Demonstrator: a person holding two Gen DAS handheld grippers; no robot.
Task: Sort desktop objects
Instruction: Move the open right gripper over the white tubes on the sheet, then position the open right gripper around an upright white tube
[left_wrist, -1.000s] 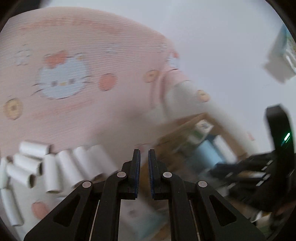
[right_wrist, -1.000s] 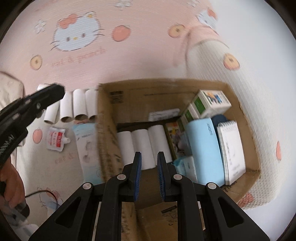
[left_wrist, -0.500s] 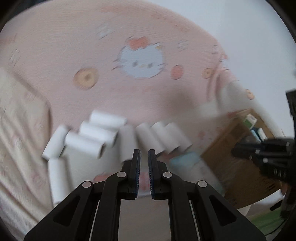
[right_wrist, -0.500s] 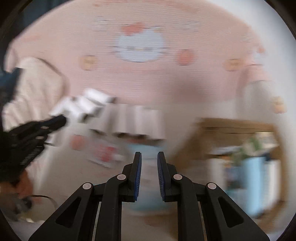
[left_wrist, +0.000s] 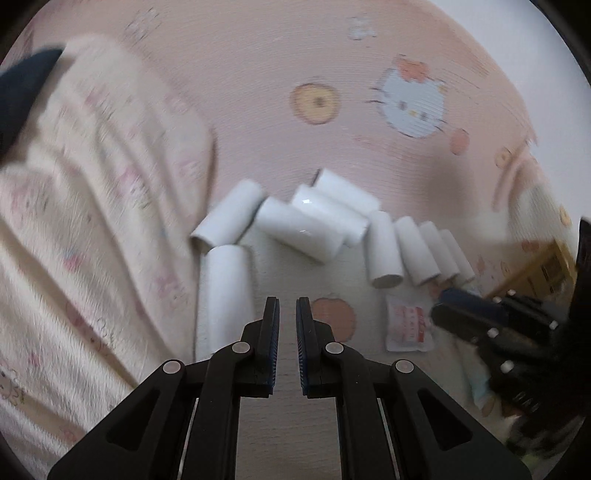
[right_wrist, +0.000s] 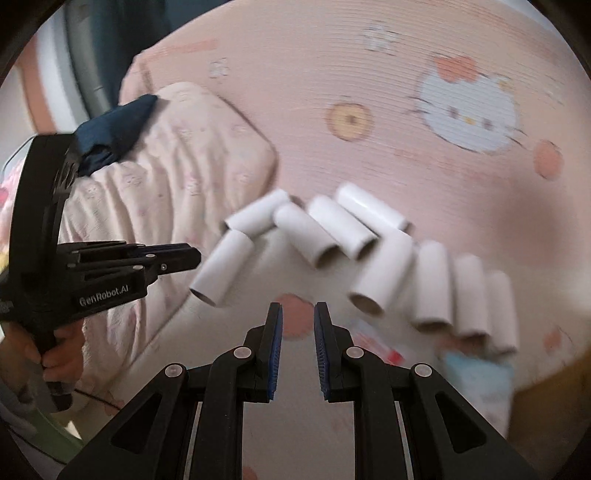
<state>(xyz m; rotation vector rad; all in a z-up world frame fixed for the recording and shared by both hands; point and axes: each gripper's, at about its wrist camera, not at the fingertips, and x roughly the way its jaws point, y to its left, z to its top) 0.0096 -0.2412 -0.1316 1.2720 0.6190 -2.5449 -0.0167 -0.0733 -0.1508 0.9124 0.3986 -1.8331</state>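
Blurred by motion in both views. Cardboard box (left_wrist: 535, 269) cut off at 3 o'clock behind the right gripper (left_wrist: 443, 306). Red-and-white sachet (right_wrist: 373, 339) and pale blue packet (right_wrist: 476, 373) smeared, print unreadable. Left gripper (right_wrist: 195, 254) fingertips indistinct.

The right gripper (right_wrist: 297, 325) hangs above the pink cartoon-print sheet (right_wrist: 332, 66), its jaws slightly parted around nothing. Ahead lie white paper tubes (right_wrist: 325, 236): a loose cluster, then four side by side. At left, the left gripper (right_wrist: 162, 258) reaches in over a rumpled pale blanket (right_wrist: 155, 177).
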